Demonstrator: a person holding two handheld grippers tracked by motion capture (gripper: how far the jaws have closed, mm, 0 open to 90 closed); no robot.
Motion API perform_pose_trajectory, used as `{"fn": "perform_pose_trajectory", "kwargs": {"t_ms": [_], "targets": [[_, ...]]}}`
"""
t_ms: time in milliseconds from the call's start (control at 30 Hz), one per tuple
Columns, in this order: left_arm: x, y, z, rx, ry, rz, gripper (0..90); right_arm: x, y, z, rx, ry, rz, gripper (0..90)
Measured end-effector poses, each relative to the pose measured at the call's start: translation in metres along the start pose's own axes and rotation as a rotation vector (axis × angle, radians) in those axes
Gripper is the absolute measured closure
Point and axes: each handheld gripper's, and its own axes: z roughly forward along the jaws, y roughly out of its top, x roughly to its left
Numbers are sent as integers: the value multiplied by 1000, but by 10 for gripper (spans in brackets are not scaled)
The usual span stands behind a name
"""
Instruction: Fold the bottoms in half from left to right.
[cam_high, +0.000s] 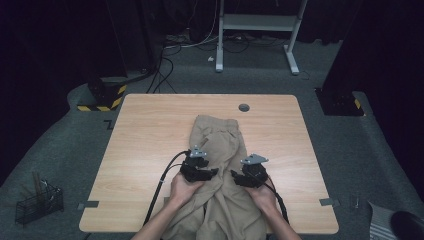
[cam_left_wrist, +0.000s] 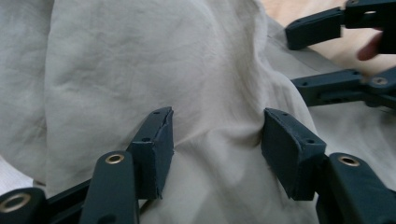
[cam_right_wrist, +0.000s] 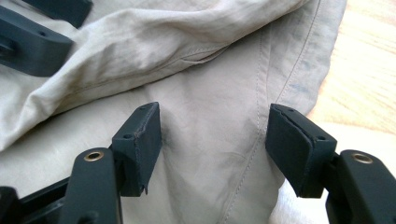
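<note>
While both hands rest low on the cloth, these notes hold:

Garment: one pair of tan trousers (cam_high: 220, 150), lying crumpled along the middle of the bench (cam_high: 145, 130), with the near end hanging off the person's edge.

Long axis: runs from the near edge away toward the far side of the bench, so it points roughly the same way as both forearms.

Left hand-held gripper (cam_high: 198, 167): set on the left half of the trousers, jaws parted with a raised ridge of cloth (cam_left_wrist: 219, 116) standing between them; the pads sit at the fabric on either side but do not look clamped on it.

Right hand-held gripper (cam_high: 248, 175): set on the right half, jaws wide apart over flat cloth beside a stitched seam (cam_right_wrist: 254, 140); nothing pinched.

Key relation: the cloth lies straight under and just ahead of both tools; the right edge of the trousers is near the right tool's outer jaw, with bare bench (cam_right_wrist: 364, 70) just past it.

Nearer hand: judged about even. The left already has a fold ready to pinch, so it seems closer to a grasp.

Spacing of tools: side by side, near each other, not touching.

Counts: trousers one; hand-held grippers two; hands two; bench one.

Off bench: a wire basket (cam_high: 37, 205) on the floor at left.
</note>
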Motion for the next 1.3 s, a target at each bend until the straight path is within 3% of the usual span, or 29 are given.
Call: {"fn": "perform_pose_trajectory", "kwargs": {"t_ms": [100, 333, 367, 500, 567, 600, 700, 833, 900, 933, 967, 1100, 1300], "targets": [[10, 9, 8, 16, 55, 34, 464, -1, 8, 8, -2, -9, 8, 359], [34, 23, 19, 5, 105, 42, 483, -5, 25, 27, -8, -32, 25, 359], [37, 29, 25, 15, 134, 76, 482, -7, 29, 33, -14, -42, 37, 359], [40, 37, 30, 34, 151, 86, 469, -12, 35, 40, -18, -49, 44, 358], [43, 39, 30, 31, 135, 62, 461, -15, 38, 42, -11, -50, 50, 357], [45, 40, 24, 17, 121, 33, 449, -16, 39, 42, -4, -49, 47, 359], [43, 38, 11, -10, 116, 29, 441, -16, 39, 39, 9, -50, 60, 371], [38, 34, -22, -40, 95, 40, 424, -19, 32, 23, -35, -23, 105, 382], [31, 26, -45, -64, 62, 42, 396, -14, 27, 9, -54, -1, 77, 392], [31, 26, -45, -64, 62, 42, 386, -14, 27, 9, -54, -1, 77, 392], [26, 18, -55, -62, 38, 41, 377, -6, 23, 2, -48, 20, 47, 398], [23, 5, -61, -40, 25, 33, 359, 5, 15, -2, -21, 36, 2, 405], [30, -12, -44, 37, 94, 16, 361, 11, 6, 4, 3, 32, -12, 430]]}}
